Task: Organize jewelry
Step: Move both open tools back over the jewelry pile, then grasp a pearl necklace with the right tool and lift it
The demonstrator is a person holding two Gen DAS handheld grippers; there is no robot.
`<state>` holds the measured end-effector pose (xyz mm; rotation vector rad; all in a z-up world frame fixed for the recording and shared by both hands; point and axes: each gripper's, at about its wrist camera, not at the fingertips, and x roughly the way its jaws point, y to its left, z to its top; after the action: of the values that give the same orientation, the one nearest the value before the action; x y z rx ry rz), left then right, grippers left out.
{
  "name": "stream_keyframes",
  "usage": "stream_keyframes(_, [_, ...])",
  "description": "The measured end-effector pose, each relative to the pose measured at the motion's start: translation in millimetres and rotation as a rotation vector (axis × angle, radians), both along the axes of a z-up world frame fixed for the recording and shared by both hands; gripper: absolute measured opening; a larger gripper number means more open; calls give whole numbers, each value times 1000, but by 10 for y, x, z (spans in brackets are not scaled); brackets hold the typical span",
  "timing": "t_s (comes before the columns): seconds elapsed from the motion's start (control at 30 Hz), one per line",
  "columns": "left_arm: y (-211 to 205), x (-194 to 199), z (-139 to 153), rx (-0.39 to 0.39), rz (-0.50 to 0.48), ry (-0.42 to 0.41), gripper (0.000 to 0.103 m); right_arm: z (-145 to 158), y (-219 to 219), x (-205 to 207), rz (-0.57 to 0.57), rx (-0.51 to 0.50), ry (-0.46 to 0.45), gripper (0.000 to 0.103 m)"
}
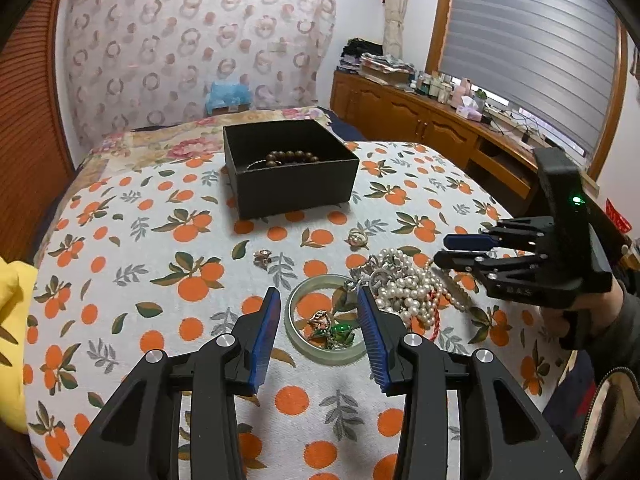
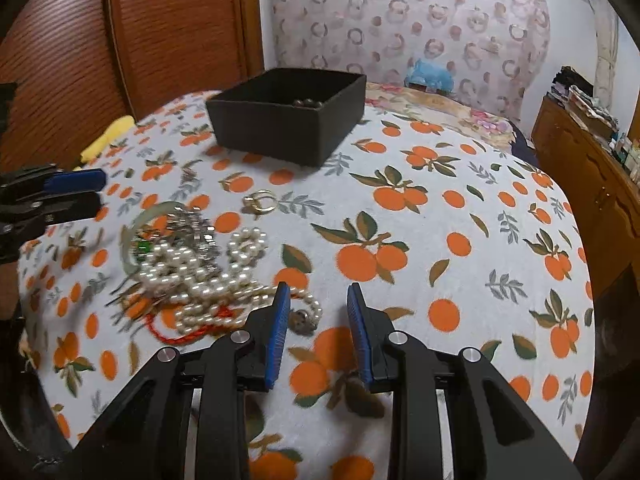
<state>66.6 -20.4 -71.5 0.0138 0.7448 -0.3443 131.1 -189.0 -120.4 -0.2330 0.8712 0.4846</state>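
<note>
A black open box (image 1: 292, 168) sits on the orange-print cloth with a brown bead bracelet (image 1: 294, 157) inside; the box also shows in the right wrist view (image 2: 288, 116). A pale green bangle (image 1: 320, 316) lies flat with small green and gold pieces (image 1: 334, 330) inside it. A heap of pearl strands (image 1: 404, 284) lies to its right, also in the right wrist view (image 2: 200, 268). Two small rings (image 1: 357, 237) (image 1: 263, 258) lie apart. My left gripper (image 1: 318, 304) is open and empty, straddling the bangle from above. My right gripper (image 2: 318, 296) is open and empty at the pearl heap's near edge.
The cloth covers a bed; a yellow item (image 1: 12, 320) lies at its left edge. A wooden cabinet (image 1: 420, 120) with bottles and folded cloth runs along the right under a window. A wooden door (image 2: 120, 40) stands behind. A red cord (image 2: 188, 328) lies under the pearls.
</note>
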Motion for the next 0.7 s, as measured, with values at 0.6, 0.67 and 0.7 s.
stream_keyframes(0.6, [45,24,-63,-21,7,18,38,24,84,-37,29,-42,-27,5])
stream_keyframes(0.67, [49,45,-81,-28,5,26,38,151,-7,-80,7,-13,-60,5])
stream_keyframes(0.7, [47,56,-93,-29,2,31,38,211,-41,-102,1,-2,-75,5])
